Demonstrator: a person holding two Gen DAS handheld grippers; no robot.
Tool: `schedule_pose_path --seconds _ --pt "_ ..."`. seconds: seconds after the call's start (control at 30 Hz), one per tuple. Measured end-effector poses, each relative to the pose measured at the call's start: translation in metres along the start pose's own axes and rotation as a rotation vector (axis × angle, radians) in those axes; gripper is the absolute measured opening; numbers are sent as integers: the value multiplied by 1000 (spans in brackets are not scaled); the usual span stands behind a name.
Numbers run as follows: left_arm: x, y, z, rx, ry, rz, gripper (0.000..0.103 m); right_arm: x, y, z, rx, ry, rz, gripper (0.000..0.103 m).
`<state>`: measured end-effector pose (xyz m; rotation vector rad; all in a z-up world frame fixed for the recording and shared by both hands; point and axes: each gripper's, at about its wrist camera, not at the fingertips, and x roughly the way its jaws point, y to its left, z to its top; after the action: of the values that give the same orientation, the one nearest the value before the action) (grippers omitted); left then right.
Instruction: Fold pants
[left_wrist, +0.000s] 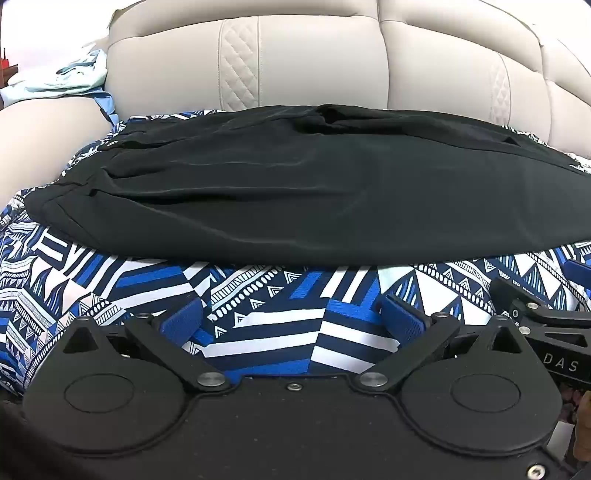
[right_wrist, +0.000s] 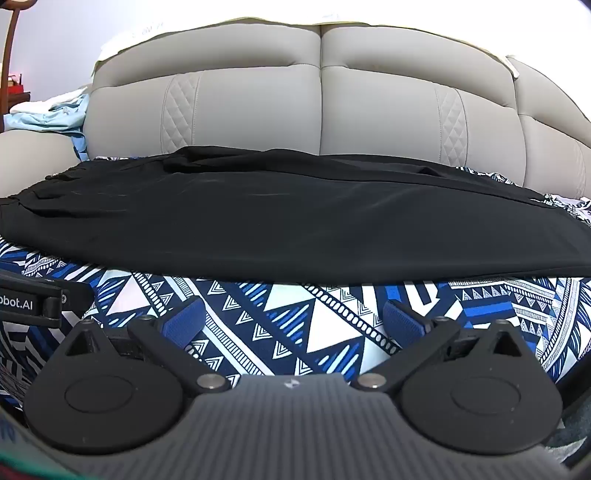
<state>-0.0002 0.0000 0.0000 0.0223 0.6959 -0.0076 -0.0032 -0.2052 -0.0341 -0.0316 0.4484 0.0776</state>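
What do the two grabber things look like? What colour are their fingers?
Both are mostly black. The left gripper has two bright blue, textured finger pads on black linkage bars with silver screws, above two round black discs. The right gripper matches, but its body is ribbed grey. White lettering shows on each one's side: "DAS" and "obot.AI". No cables or sleeves show.

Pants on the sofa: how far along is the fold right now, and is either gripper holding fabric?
Done: the black pants lie lengthwise across the patterned blanket in front of the sofa back, apparently already doubled leg over leg. In hand: nothing; the left gripper and right gripper are both open over the blanket, short of the near edge. Left: grasping an end and folding the length over.
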Motion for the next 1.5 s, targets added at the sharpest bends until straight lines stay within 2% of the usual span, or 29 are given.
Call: schedule_pose_path --seconds 1.5 --pt "0 -2 -1 6 8 0 103 1 0 0 -4 1 -2 103"
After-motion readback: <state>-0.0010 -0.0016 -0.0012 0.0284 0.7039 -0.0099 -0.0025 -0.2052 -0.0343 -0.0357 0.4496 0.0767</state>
